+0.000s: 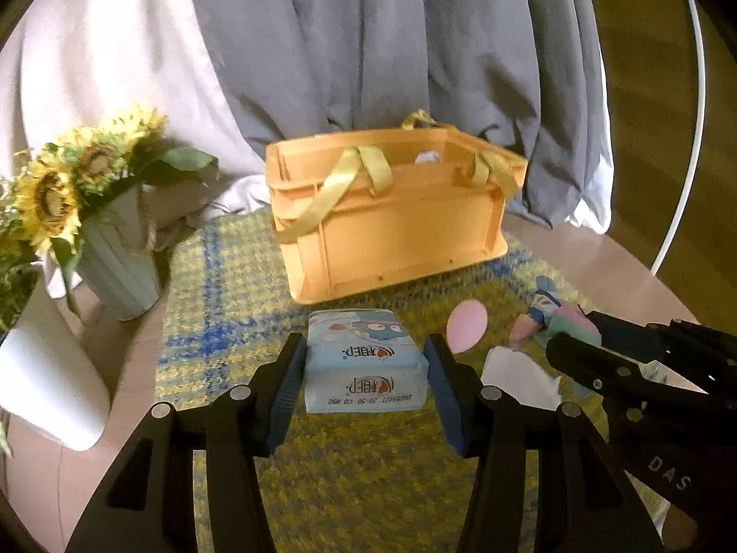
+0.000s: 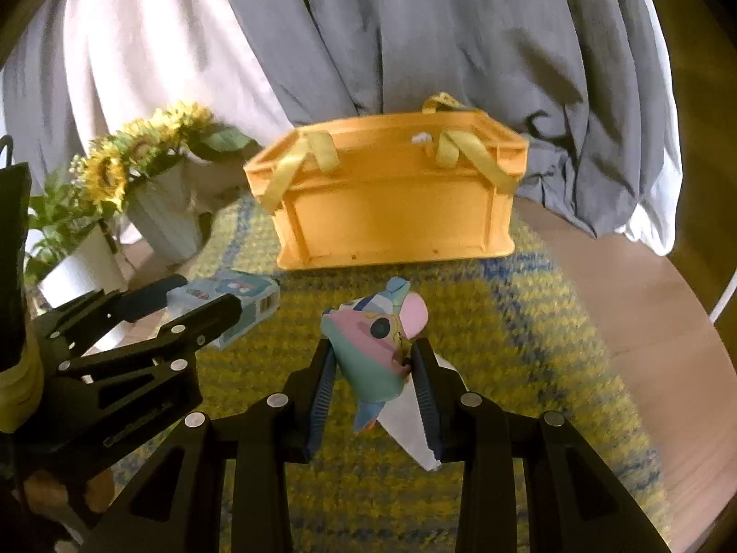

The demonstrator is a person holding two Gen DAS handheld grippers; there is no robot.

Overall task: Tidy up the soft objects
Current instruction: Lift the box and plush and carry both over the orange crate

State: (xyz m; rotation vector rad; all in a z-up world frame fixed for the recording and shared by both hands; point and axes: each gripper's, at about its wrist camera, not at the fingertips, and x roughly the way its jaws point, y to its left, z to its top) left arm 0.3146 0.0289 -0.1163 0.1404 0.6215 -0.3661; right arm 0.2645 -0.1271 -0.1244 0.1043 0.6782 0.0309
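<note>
**Both soft things gripped, none newly binned**

My left gripper [image 1: 364, 368] clamps the tissue pack [image 1: 364, 359]; my right gripper [image 2: 373, 368] clamps the plush toy [image 2: 377, 345]. Both sit near the far orange crate [image 2: 391, 212], above the mat [image 2: 506, 345]. Dropping them in remains.

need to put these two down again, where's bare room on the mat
Bare mat lies right of the plush toy, and near the cameras, under both grippers. Crowded: the left edge by the sunflower vase and white pot; the orange crate fills the back.
</note>
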